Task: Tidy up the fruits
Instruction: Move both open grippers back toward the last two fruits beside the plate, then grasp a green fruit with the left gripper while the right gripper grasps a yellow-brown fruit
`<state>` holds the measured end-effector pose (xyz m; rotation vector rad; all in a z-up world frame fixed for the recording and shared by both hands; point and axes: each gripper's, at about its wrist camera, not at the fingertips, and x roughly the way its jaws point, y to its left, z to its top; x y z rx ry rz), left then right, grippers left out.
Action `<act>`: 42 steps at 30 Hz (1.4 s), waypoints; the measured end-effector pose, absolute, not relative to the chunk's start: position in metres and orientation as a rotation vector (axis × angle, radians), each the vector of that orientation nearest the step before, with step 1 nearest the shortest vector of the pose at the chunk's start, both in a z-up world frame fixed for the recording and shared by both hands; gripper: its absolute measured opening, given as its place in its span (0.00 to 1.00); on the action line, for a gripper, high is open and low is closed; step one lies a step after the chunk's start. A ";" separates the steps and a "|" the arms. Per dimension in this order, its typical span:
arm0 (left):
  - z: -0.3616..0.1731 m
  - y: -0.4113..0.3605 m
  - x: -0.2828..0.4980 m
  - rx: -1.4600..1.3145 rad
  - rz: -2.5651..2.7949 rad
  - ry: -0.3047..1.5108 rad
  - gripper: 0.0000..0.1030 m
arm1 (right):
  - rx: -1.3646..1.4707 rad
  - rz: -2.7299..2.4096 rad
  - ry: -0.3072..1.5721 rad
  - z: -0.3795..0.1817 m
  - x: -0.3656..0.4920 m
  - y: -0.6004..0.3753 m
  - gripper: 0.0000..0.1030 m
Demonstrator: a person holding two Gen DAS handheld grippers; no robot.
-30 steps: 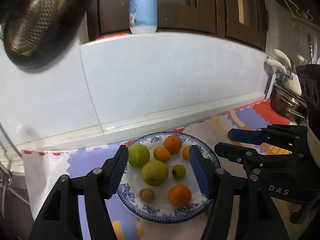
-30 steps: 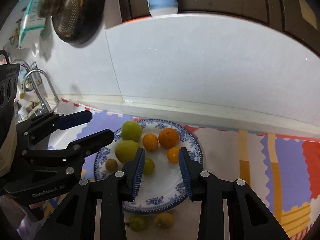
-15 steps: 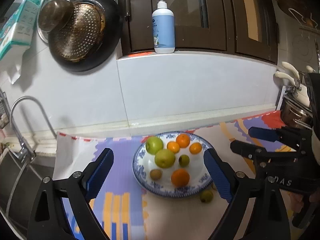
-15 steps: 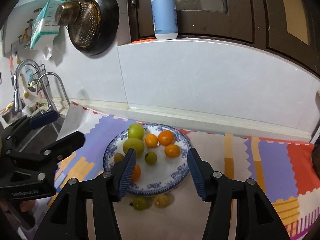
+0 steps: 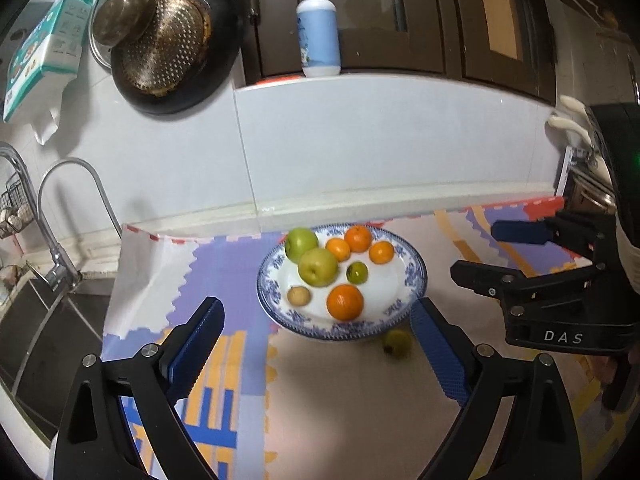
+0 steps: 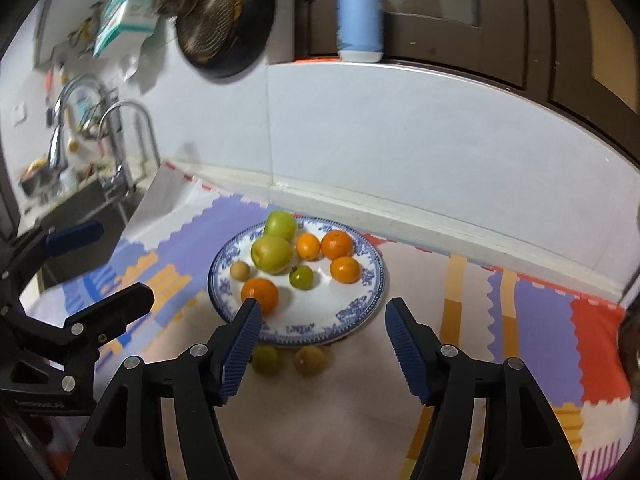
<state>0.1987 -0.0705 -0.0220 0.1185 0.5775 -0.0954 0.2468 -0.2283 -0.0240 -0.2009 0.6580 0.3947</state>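
Observation:
A blue-and-white plate (image 5: 412,276) (image 6: 368,300) on the counter mat holds two green apples (image 5: 318,266) (image 6: 272,254), several oranges (image 5: 345,302) (image 6: 260,294), a small green citrus (image 5: 357,272) and a small brown fruit (image 5: 299,295). A small green fruit (image 5: 397,343) (image 6: 265,359) and a yellowish fruit (image 6: 309,359) lie on the mat just in front of the plate. My left gripper (image 5: 316,344) is open and empty, above and in front of the plate. My right gripper (image 6: 322,340) is open and empty above the plate's front edge.
A sink with faucets (image 5: 60,216) (image 6: 120,148) lies to the left. A tiled wall stands behind the plate, with a soap bottle (image 5: 319,32) on its ledge and a strainer pan (image 5: 172,48) hanging. Pots (image 5: 588,184) stand at the right.
Both grippers have pulled back and up from the plate and opened wider. The two fruits on the mat have come into view.

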 end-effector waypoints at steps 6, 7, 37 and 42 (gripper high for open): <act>-0.040 -0.083 0.201 0.097 -0.131 0.626 0.92 | -0.293 0.475 0.684 -0.039 0.249 -0.229 0.63; -0.043 -0.084 0.202 0.091 -0.139 0.633 0.92 | -0.300 0.483 0.686 -0.041 0.250 -0.229 0.63; -0.109 -0.110 0.264 0.038 -0.373 0.878 0.30 | -0.299 0.666 0.826 -0.116 0.290 -0.224 0.37; -0.112 -0.111 0.266 0.041 -0.372 0.883 0.27 | -0.276 0.669 0.852 -0.123 0.294 -0.225 0.30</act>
